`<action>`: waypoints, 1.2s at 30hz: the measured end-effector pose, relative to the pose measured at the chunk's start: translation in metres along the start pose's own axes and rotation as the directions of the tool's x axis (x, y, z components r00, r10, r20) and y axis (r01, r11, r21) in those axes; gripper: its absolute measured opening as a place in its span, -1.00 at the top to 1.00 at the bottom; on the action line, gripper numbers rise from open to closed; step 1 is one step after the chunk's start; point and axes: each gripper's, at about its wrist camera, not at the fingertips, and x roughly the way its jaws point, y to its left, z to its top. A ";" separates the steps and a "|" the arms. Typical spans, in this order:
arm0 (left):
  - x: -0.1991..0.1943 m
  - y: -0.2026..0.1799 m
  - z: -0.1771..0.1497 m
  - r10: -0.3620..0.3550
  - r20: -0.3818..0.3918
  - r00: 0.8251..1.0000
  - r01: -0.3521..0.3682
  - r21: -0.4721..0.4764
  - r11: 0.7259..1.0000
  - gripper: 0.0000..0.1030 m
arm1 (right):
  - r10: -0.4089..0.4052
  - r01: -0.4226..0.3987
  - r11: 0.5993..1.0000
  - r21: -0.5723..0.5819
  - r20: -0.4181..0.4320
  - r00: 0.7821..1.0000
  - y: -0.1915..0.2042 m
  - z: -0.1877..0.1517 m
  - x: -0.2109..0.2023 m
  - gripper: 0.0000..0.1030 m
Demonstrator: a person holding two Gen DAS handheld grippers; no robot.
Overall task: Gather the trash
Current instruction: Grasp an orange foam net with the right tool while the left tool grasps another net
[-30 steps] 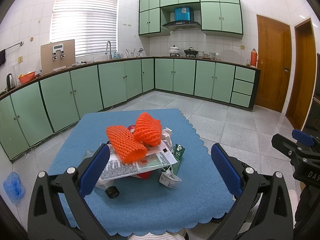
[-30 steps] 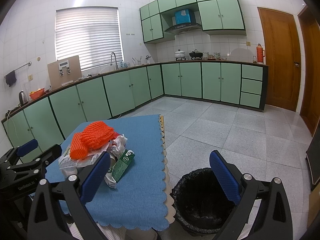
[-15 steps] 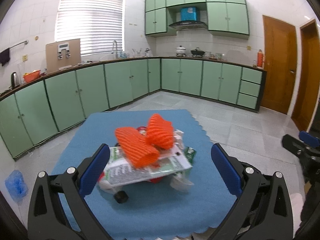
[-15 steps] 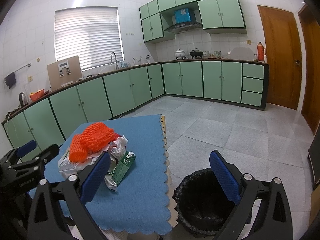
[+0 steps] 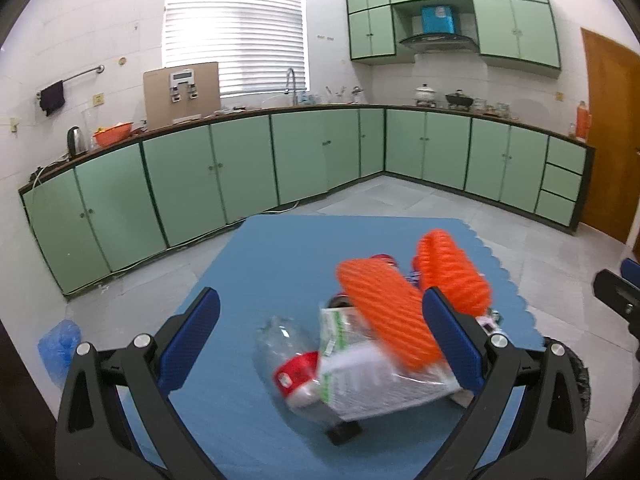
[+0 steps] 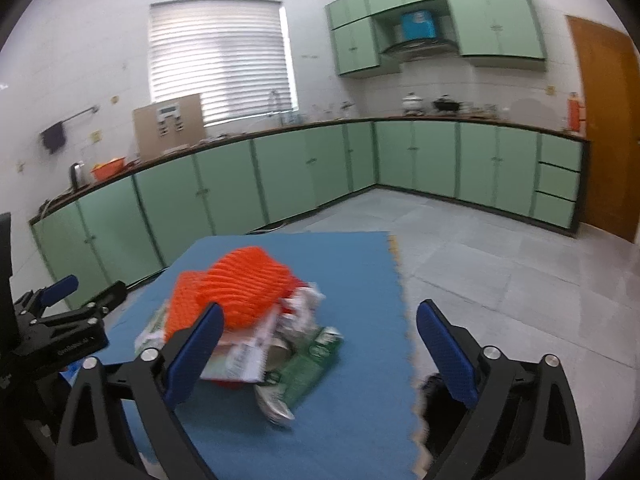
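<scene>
A pile of trash lies on the blue mat [image 5: 280,264]: two orange foam nets [image 5: 384,312], a printed wrapper [image 5: 372,384], a clear plastic bottle with a red label [image 5: 288,364]. In the right wrist view the nets [image 6: 240,284] top the pile, with a green carton [image 6: 312,364] and a crushed can [image 6: 276,404] in front. My left gripper [image 5: 320,344] is open, close over the pile. My right gripper [image 6: 316,348] is open above the pile's right side. The black-lined bin [image 6: 440,412] stands at the mat's right edge.
Green cabinets [image 5: 200,184] run along the left and back walls. A blue bag [image 5: 58,344] lies on the floor to the left. A wooden door [image 5: 612,136] is at the right. Grey tiled floor [image 6: 500,272] surrounds the table.
Both grippers have moved in toward the pile, which now looks larger and blurred. The left view swung left; the right view swung from the bin to the table. Both jaws stayed open.
</scene>
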 end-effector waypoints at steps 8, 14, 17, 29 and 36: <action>0.034 0.038 0.000 0.044 -0.039 0.998 -0.046 -0.039 0.998 -0.90 | 0.077 -0.077 0.997 -0.002 -0.028 0.997 0.032 0.008 0.058 -0.76; 0.055 0.058 -0.003 0.077 -0.071 0.994 -0.082 -0.061 0.995 -0.85 | 0.066 -0.067 0.998 -0.012 -0.068 0.995 0.048 0.005 0.090 -0.76; 0.065 0.071 -0.003 0.083 -0.092 0.992 -0.090 -0.075 0.993 -0.79 | 0.062 -0.063 0.998 -0.004 -0.095 0.994 0.049 0.003 0.102 -0.76; 0.076 0.076 -0.010 0.060 -0.120 0.991 -0.072 -0.097 0.993 -0.75 | 0.226 -0.210 0.973 0.095 -0.217 0.950 0.045 -0.004 0.129 -0.04; 0.076 0.065 -0.009 0.033 -0.123 0.992 -0.044 -0.092 0.995 -0.75 | 0.275 -0.264 0.961 0.081 -0.189 0.943 0.041 0.000 0.118 0.58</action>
